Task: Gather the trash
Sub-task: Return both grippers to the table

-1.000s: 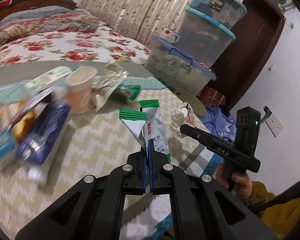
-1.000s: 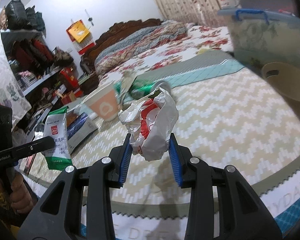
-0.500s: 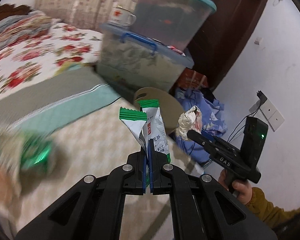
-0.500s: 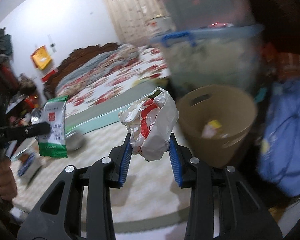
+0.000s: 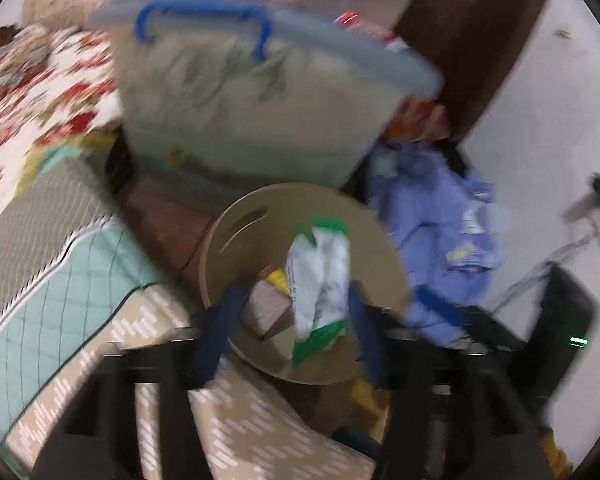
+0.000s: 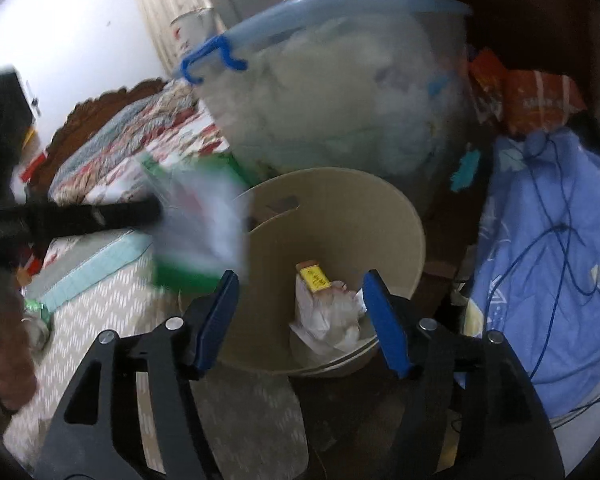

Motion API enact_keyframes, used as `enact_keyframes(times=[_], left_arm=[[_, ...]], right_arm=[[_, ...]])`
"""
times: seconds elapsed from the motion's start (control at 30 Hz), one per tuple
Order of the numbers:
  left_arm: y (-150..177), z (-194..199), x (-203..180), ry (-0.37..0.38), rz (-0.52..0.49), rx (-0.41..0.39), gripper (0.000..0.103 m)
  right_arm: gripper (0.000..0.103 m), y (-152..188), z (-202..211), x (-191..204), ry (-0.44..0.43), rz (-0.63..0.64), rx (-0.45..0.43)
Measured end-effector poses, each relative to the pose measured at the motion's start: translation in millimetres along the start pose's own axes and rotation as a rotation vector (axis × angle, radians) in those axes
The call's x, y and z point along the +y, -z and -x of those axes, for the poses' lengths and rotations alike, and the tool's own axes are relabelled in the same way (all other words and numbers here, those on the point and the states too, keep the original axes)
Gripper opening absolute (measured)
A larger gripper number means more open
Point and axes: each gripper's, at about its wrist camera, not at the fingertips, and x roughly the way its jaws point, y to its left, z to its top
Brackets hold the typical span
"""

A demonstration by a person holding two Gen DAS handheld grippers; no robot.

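Both grippers hang over a round tan plastic bin (image 6: 380, 216) on the floor beside the bed, placed there so the trash falls straight in. The left gripper (image 5: 290, 322) has its blue-padded jaws opening; a thin white and green snack wrapper (image 5: 320, 280), crinkly and flat, sits loose between them above the bin mouth, apparently dropping. The right gripper (image 6: 300, 320) has its jaws opening too, with nothing pressed between them; a crumpled white wrapper (image 6: 328, 320) lies inside the bin, beside a small yellow packet (image 6: 314, 276). Behind the bin stands a cloudy plastic storage box (image 5: 240, 112) with a blue handle; blue cloth (image 6: 548, 260) is heaped on the right
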Motion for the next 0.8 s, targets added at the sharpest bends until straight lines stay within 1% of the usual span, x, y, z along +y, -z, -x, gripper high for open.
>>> enact_keyframes(times=[0.07, 0.1, 0.2, 0.27, 0.3, 0.33, 0.37, 0.4, 0.43, 0.5, 0.57, 0.6, 0.63, 0.7, 0.73, 0.8], left_arm=[[7.2, 9.8, 2.6, 0.027, 0.023, -0.02, 0.054], [14.3, 22.2, 2.8, 0.021, 0.02, -0.042, 0.054], [39.7, 60.6, -1.6, 0.025, -0.001, -0.096, 0.054], [70.9, 96.0, -6.7, 0.025, -0.038, -0.112, 0.054], [89.9, 114.5, -8.1, 0.032, -0.055, -0.125, 0.054], [102.8, 126.0, -7.4, 0.037, -0.065, -0.131, 0.054], [124.5, 143.3, -5.9, 0.038, -0.08, -0.135, 0.054], [147.1, 160.1, -3.1, 0.027, -0.09, -0.138, 0.054], [162.4, 170.0, 0.1, 0.016, -0.093, -0.14, 0.054], [204.4, 199.1, 18.7, -0.034, -0.081, -0.141, 0.054], [230.9, 220.9, 39.8, -0.083, -0.051, -0.141, 0.054], [246.3, 236.3, 56.2, -0.129, -0.025, -0.144, 0.054], [253.0, 245.9, 67.0, -0.158, -0.004, -0.15, 0.054], [265.4, 270.8, 98.8, -0.232, 0.069, -0.18, 0.054], [270.1, 284.4, 118.9, -0.276, 0.119, -0.198, 0.054], [270.5, 303.3, 152.0, -0.359, 0.194, -0.223, 0.054]], right_arm=[[0.066, 1.5, 11.9, -2.0, 0.002, -0.008, -0.049], [0.066, 1.7, 18.5, -1.7, -0.004, -0.012, -0.068], [0.064, 2.5, 41.1, 6.6, -0.062, -0.023, -0.114], [0.059, 3.1, 50.8, 19.7, -0.106, -0.012, -0.115], [0.059, 3.6, 54.9, 29.5, -0.137, -0.001, -0.11], [0.057, 4.9, 58.8, 40.0, -0.169, 0.011, -0.106], [0.056, 4.7, 60.4, 46.8, -0.191, 0.022, -0.103], [0.055, 6.7, 64.2, 60.8, -0.221, 0.044, -0.101], [0.055, 8.8, 67.8, 71.5, -0.238, 0.06, -0.098], [0.054, 16.5, 71.6, 100.9, -0.292, 0.107, -0.08], [0.053, 25.6, 71.2, 134.5, -0.353, 0.159, -0.048], [0.053, 30.1, 70.6, 150.8, -0.376, 0.184, -0.033], [0.053, 36.5, 66.7, 174.5, -0.405, 0.226, -0.009], [0.053, 43.9, 60.1, 204.5, -0.442, 0.269, 0.025], [0.053, 48.9, 53.2, 227.9, -0.484, 0.294, 0.055], [0.054, 54.4, 43.3, 256.2, -0.533, 0.321, 0.087]])
